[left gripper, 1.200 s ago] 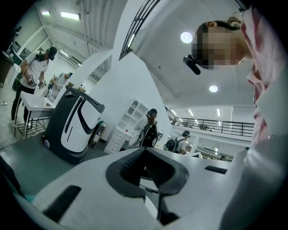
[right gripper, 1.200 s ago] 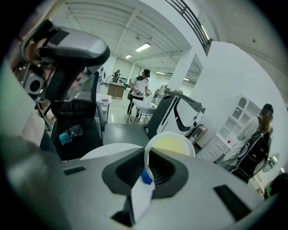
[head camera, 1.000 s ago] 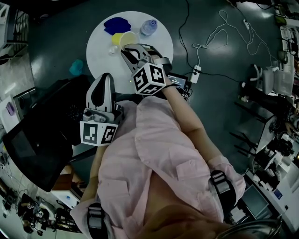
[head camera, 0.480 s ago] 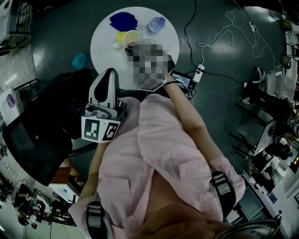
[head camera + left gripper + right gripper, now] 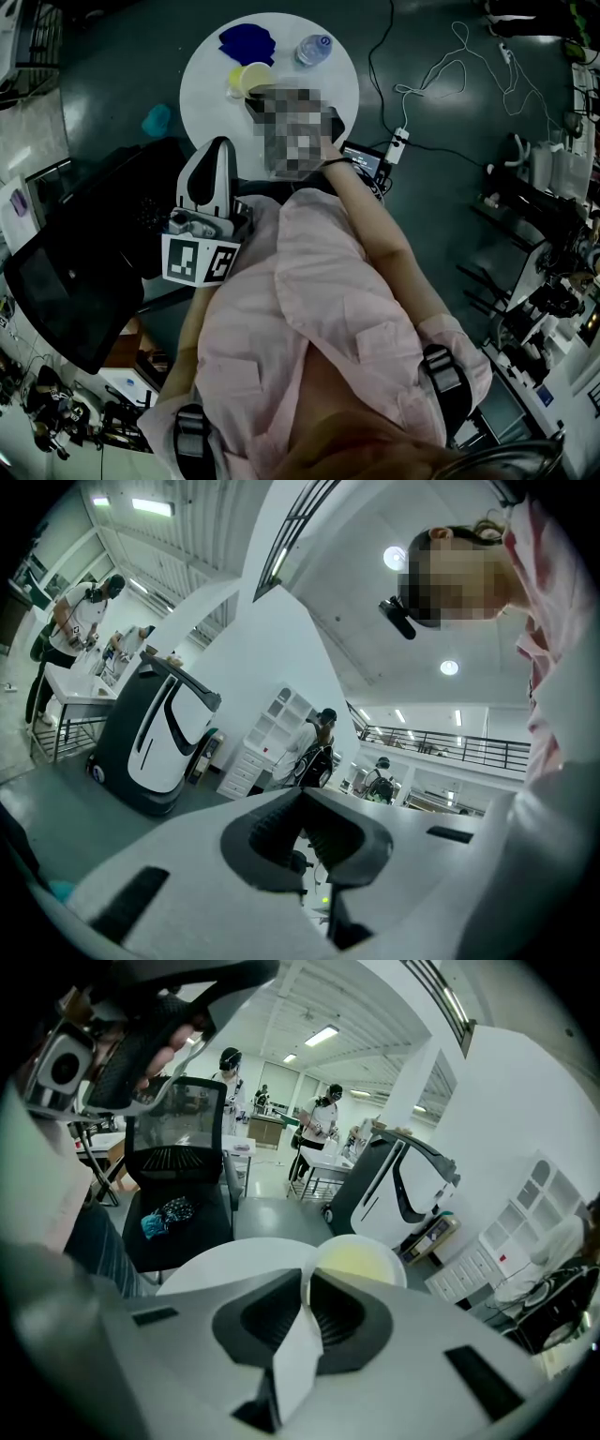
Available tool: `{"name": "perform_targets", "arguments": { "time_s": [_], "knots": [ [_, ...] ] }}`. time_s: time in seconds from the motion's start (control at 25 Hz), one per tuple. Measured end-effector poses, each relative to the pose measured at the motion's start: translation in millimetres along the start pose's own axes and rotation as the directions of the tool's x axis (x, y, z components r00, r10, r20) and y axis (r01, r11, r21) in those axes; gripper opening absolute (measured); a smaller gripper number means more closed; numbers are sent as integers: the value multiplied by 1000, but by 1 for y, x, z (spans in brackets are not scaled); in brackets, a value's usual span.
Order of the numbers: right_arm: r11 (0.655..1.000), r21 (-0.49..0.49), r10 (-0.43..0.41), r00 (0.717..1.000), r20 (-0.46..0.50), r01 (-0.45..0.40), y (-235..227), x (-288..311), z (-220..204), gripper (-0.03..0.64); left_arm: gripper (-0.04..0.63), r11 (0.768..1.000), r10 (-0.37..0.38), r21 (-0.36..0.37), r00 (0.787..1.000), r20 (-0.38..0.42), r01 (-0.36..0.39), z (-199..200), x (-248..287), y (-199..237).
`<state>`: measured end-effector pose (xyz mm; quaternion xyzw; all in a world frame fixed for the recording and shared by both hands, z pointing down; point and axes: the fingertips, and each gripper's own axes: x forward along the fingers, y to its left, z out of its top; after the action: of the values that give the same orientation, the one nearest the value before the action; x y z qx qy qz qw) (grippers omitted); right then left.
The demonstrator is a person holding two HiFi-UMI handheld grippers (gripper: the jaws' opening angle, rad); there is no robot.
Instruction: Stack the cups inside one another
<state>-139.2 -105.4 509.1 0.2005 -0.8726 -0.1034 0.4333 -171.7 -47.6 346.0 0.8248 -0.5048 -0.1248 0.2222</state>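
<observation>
A dark blue object (image 5: 247,42), its shape unclear, and a clear plastic bottle (image 5: 314,47) lie at the far side of the round white surface (image 5: 208,117). A black chair (image 5: 84,272) stands at the near left. The right gripper (image 5: 307,1283) is clamped on the thin wall of the pale yellow cup (image 5: 361,1262), pinched between ribbed pads; whether the cup rests on the surface is unclear. The left gripper (image 5: 302,799), jaws together on nothing, stays well apart; the head view hides the right gripper
</observation>
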Motion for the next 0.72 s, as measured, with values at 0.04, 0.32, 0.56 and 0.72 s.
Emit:
{"name": "perform_targets", "arguments": {
  "time_s": [0.04, 0.32, 0.56, 0.72],
  "knots": [
    [1000, -2, 5, 1000, -2, -5, 1, 2, 0, 46, 20, 1000, 1, 0, 1000, -2, -1, 0, 0, 0],
    [999, -27, 37, 999, -24, -38, 7, 10, -4, 46, 20, 1000, 10, -6, 1000, -5, -10, 0, 0, 2],
    [997, -46, 58, 998, -38, -60, 9, 16, -5, 46, 20, 1000, 18, -11, 1000, -7, -18, 2, 1, 4],
    [996, -54, 68, 997, -44, -70, 10, 22, -6, 46, 20, 1000, 23, -17, 1000, -9, -24, 0, 2, 7]
  ]
}}
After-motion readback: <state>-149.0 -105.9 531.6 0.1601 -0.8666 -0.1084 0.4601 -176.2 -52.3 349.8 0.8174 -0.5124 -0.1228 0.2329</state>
